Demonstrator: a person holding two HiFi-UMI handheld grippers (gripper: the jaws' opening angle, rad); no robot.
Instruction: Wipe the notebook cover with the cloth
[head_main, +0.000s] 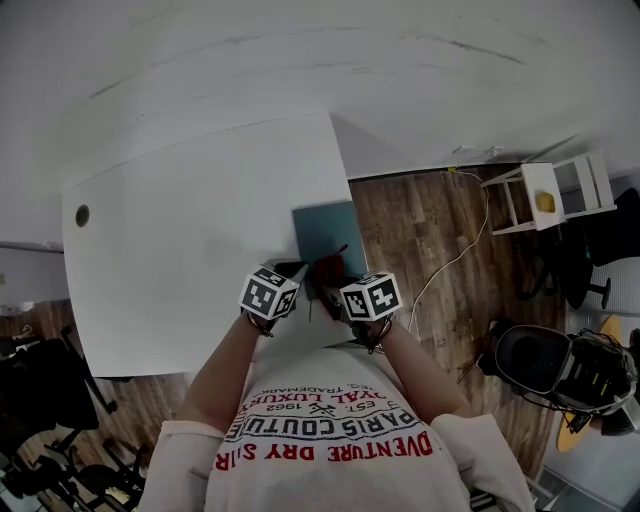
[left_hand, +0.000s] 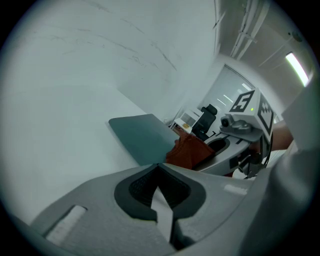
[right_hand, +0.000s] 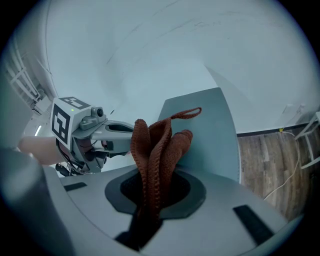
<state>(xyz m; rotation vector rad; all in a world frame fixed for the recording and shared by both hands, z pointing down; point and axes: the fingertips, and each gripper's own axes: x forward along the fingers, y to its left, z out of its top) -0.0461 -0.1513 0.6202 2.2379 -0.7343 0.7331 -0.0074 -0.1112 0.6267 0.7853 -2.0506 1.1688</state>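
Cloth (right_hand: 157, 150), rust-brown, bunched: pinched in the clenched right gripper (right_hand: 150, 210), folds hanging forward as a wiping pad. Notebook (right_hand: 210, 125), teal cover up: flat at the right edge of the bench (head_main: 200, 220), just ahead; contact unclear. Left gripper (left_hand: 159, 167): closed, empty, alongside.

White table (head_main: 180, 240), wooden floor (head_main: 420, 225), white shelf unit (head_main: 548, 195), trailing cable (head_main: 452, 258)
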